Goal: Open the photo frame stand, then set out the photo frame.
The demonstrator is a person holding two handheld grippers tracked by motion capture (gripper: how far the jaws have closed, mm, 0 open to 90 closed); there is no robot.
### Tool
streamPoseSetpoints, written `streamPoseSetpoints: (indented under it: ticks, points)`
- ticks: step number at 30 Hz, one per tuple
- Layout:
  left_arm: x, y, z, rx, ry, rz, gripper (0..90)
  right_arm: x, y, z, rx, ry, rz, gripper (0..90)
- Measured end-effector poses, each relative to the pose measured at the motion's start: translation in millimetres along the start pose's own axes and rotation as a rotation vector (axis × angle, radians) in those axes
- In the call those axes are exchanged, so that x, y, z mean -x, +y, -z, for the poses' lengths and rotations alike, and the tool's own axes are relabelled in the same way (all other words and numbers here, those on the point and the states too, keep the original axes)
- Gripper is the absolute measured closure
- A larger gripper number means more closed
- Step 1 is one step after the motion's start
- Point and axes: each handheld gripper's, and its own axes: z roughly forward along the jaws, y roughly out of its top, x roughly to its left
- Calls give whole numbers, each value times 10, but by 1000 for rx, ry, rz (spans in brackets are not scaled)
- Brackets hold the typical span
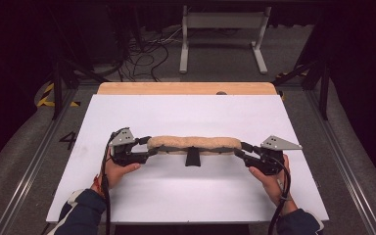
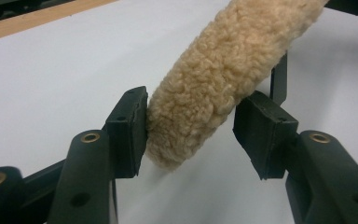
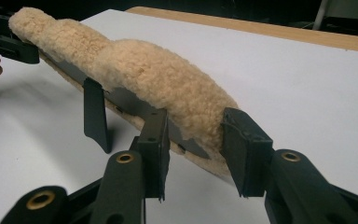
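Observation:
A long tan fleece pad (image 1: 193,143) with a dark strip along its underside stretches left to right over the white board (image 1: 176,196). A black tab (image 1: 192,157) hangs from its middle down to the board. My left gripper (image 1: 149,146) is shut on the pad's left end; in the left gripper view the fleece (image 2: 223,70) sits between the pads of my gripper (image 2: 191,130). My right gripper (image 1: 240,148) is shut on the right end. In the right gripper view my gripper (image 3: 196,149) has one pad on the dark strip and the other on the fleece (image 3: 158,79).
The white board lies on a wooden table whose far edge (image 1: 186,88) shows behind it. Beyond the table stand a white metal frame (image 1: 223,22) and loose cables (image 1: 147,54) on the floor. Metal rails run along both sides of the table.

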Motion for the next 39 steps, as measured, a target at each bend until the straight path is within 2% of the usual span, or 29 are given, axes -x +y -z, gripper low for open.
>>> streamPoseSetpoints:
  ticks: [3, 4, 7, 10, 13, 16, 18, 21, 24, 28, 29, 39]
  points:
    - [5, 9, -1, -4, 2, -15, 451, -8, 4, -3, -2, -5, 2, 613]
    - [22, 12, -3, -5, 4, -7, 451, -9, 3, -3, -2, -6, 2, 617]
    - [35, 29, -6, -14, 13, -31, 454, -10, 1, 3, -6, -8, 0, 629]
    - [31, 26, -6, -12, 10, -31, 461, -10, -1, 5, -10, -10, 2, 642]
    - [11, 40, 49, 12, 3, -36, 463, -3, 1, 2, -9, -9, -4, 646]
    - [6, 65, 75, 14, 2, -23, 425, -10, -5, 5, -14, -13, -11, 650]
    - [8, 76, 52, 12, -17, -36, 424, -17, -16, 9, -23, -13, -13, 651]
    - [38, 102, 1, -3, -21, -57, 402, -10, -28, 2, -34, -16, -29, 655]
    - [55, 109, -14, -7, -33, -49, 374, -31, -17, -3, -46, -31, -32, 650]
    - [49, 99, 32, -8, -62, -37, 396, -38, 3, -24, -54, -50, -30, 651]
    - [52, 100, 40, -13, -64, -45, 396, -35, 6, -29, -56, -49, -33, 655]
    - [126, 103, 121, -40, -48, -60, 446, -4, 37, -78, -64, -59, -51, 693]
